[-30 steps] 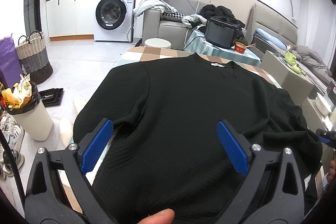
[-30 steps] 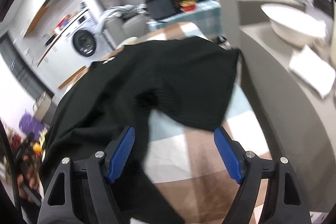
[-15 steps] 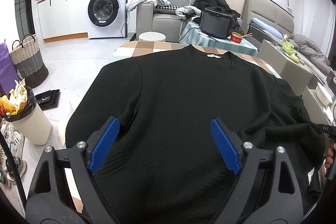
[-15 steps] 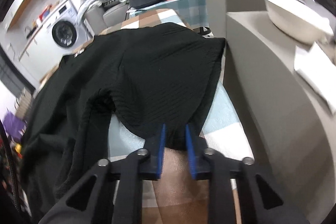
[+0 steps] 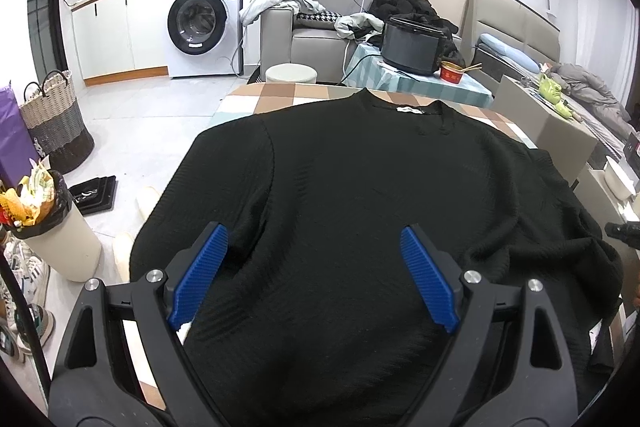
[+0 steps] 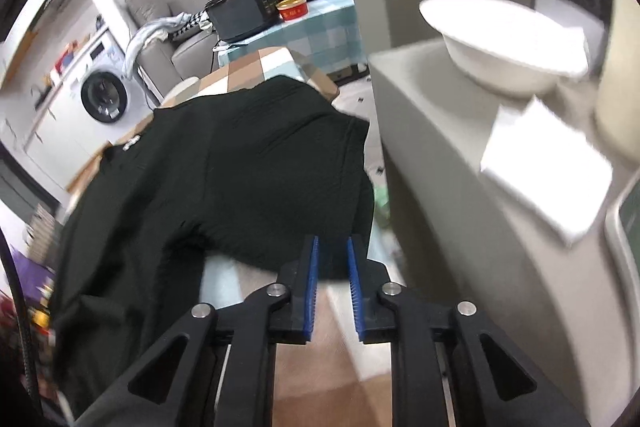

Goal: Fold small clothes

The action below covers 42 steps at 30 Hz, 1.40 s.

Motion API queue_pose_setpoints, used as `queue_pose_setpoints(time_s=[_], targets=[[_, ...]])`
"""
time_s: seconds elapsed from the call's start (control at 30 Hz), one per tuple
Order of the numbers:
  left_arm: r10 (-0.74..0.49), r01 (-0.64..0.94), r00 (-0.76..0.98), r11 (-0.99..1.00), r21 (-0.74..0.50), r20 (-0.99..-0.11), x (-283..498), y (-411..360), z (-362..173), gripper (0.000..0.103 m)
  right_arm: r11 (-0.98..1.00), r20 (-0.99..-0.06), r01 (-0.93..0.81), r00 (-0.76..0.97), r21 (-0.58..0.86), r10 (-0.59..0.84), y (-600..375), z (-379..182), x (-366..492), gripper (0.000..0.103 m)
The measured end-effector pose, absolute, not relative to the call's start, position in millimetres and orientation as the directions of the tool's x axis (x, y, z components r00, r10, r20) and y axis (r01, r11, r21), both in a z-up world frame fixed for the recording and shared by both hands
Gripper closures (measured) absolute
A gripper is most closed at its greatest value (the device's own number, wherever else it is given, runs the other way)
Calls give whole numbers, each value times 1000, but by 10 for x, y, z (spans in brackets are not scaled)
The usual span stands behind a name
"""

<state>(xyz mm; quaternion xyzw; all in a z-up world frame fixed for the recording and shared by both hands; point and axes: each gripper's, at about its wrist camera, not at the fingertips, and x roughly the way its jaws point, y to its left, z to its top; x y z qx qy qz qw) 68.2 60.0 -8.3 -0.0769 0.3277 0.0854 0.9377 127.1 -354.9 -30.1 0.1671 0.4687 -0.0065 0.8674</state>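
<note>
A black knit sweater point(image 5: 360, 195) lies spread face up on a checked table point(image 5: 276, 95), collar at the far end. My left gripper point(image 5: 316, 267) hovers open over the sweater's lower body, holding nothing. In the right wrist view the sweater point(image 6: 240, 167) lies with its right sleeve bunched toward the near edge. My right gripper point(image 6: 332, 267) is shut on the sleeve's edge, with black cloth between its blue pads point(image 6: 311, 287).
A grey cabinet point(image 6: 460, 187) with a white bowl point(image 6: 500, 39) and a white paper stands close on the right. A bin point(image 5: 60, 227), baskets point(image 5: 56, 123) and shoes sit on the floor at the left. A side table with a black cooker point(image 5: 412, 43) stands beyond.
My right gripper went from wide open to shut on the sleeve edge and has drawn it toward the table's right side. My left gripper has risen slightly and stays open.
</note>
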Motion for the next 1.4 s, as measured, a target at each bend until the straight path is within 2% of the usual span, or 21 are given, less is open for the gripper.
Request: queue_pose_setpoints(time_s=[0.17, 0.23, 0.43, 0.57, 0.73, 0.77, 0.87, 0.97, 1.03, 1.1, 1.13, 1.2, 1.4], targets=[[108, -217, 770, 971, -99, -629, 685, 673, -95, 16, 881, -797, 186, 535, 435, 281, -3559, -419, 1151, 82], [107, -218, 768, 971, -100, -632, 699, 682, -109, 16, 880, -803, 213, 537, 425, 258, -3564, -455, 1167, 77], [109, -222, 765, 970, -101, -634, 696, 694, -125, 16, 826, -790, 300, 557, 478, 255, -3685, -558, 1290, 77], [111, -232, 760, 966, -109, -640, 699, 730, -154, 16, 822, -786, 331, 581, 464, 210, -3677, -541, 1407, 77], [110, -235, 764, 965, -115, -635, 674, 743, -158, 16, 758, -751, 333, 591, 560, 295, -3681, -556, 1461, 76], [111, -236, 764, 965, -116, -636, 673, 748, -164, 16, 745, -736, 323, 598, 583, 318, -3677, -559, 1455, 74], [111, -237, 759, 965, -113, -641, 709, 746, -183, 16, 717, -703, 301, 615, 629, 359, -3665, -564, 1439, 59], [105, -235, 755, 965, -118, -647, 729, 758, -203, 16, 708, -691, 294, 622, 642, 369, -3641, -571, 1465, 58], [104, -231, 756, 966, -115, -647, 741, 756, -207, 16, 728, -710, 310, 620, 612, 333, -3620, -561, 1493, 61], [107, -229, 758, 967, -109, -644, 749, 747, -203, 16, 735, -713, 316, 629, 599, 310, -3597, -542, 1511, 73], [107, -228, 760, 967, -109, -641, 740, 745, -197, 16, 739, -710, 314, 636, 596, 302, -3589, -522, 1511, 83], [106, -227, 762, 968, -110, -639, 721, 733, -191, 16, 756, -704, 301, 651, 582, 283, -3568, -468, 1532, 92], [114, -237, 758, 966, -108, -642, 681, 756, -212, 16, 815, -754, 299, 614, 495, 233, -3527, -338, 1472, 95]])
